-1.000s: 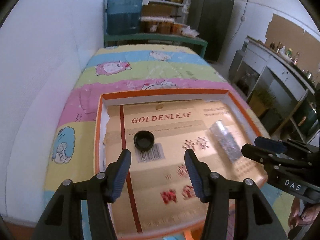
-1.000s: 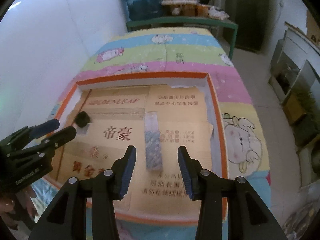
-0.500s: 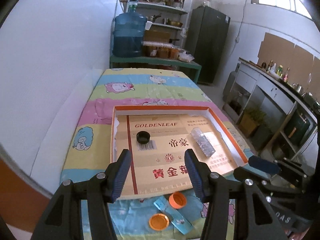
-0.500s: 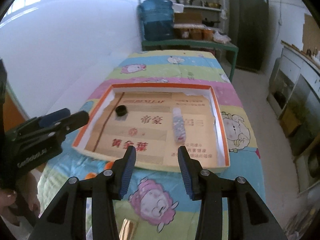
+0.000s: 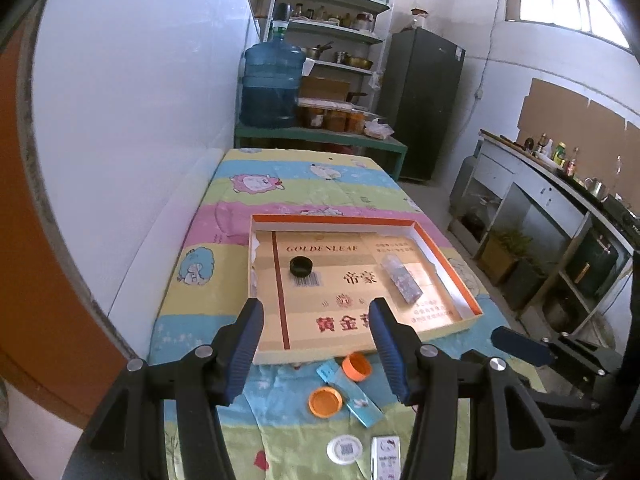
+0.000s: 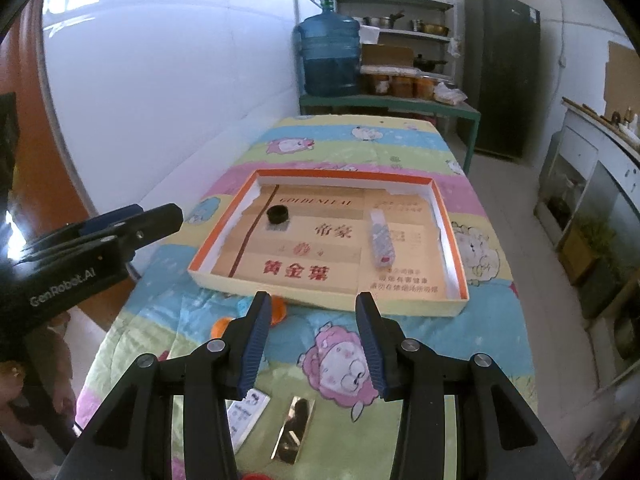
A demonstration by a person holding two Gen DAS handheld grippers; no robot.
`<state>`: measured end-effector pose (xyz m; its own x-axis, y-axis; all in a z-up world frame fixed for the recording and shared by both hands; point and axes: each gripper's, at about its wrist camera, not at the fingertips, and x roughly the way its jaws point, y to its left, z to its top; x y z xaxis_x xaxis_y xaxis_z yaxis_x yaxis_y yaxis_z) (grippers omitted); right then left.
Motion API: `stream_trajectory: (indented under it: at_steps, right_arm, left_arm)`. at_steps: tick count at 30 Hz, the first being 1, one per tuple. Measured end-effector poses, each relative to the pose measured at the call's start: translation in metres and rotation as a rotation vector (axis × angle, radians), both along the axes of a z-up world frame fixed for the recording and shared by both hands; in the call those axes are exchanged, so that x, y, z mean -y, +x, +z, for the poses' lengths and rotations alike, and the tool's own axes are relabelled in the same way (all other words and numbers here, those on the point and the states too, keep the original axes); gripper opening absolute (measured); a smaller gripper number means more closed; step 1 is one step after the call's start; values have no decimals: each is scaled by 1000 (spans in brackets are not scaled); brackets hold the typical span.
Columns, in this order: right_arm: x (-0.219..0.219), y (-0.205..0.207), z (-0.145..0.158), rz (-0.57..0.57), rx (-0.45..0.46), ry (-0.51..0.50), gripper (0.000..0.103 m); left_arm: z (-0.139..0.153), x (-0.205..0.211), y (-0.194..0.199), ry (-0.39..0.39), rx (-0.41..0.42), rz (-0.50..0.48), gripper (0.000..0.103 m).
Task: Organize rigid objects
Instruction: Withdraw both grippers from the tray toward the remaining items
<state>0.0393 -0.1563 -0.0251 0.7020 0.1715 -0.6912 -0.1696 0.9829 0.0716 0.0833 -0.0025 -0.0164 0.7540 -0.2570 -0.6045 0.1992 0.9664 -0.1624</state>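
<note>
The left gripper (image 5: 316, 338) is held above the near end of the table with its jaws spread wide; nothing is gripped or touched between them. In the right wrist view its black body is seen from the side at the left edge, and the hand (image 6: 24, 396) beneath it is only partly visible and blurred. The right gripper (image 6: 312, 338) is likewise held with its jaws parted and empty above the patterned cloth (image 6: 400, 144).

An orange-rimmed shallow box (image 5: 456, 276) is laid flat on the cloth, ahead of both grippers. Inside it, toward the left, a black cap (image 5: 301, 266) is set with its open side up. Toward the right of the box a clear patterned case (image 5: 401, 278) is laid flat, its long axis running from the far side toward the near side, slanted slightly.

On the cloth just in front of the box, two orange caps (image 5: 325, 401) are found either side of a light blue packet (image 5: 352, 392), which is laid diagonally. Nearer still, a round white disc (image 5: 344, 449) and a small white box (image 5: 386, 458) are seen, the latter cut off by the frame edge. In the right wrist view a shiny gold bar (image 6: 294, 432) is laid lengthwise between the fingers, its near end partly hidden, and the orange caps are largely covered by the left finger (image 6: 256, 340).
</note>
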Motion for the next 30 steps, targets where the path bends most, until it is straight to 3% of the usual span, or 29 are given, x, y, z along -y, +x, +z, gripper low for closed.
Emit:
stream_trajectory:
  at_steps: [9, 30]
  right_arm:
    - [-7, -25, -6, 15, -3, -30, 45]
    - [-15, -52, -41, 36, -87, -16, 50]
  left_arm:
    - [5, -5, -28, -11, 25, -7, 55]
    - [-32, -12, -71, -24, -3, -28, 55]
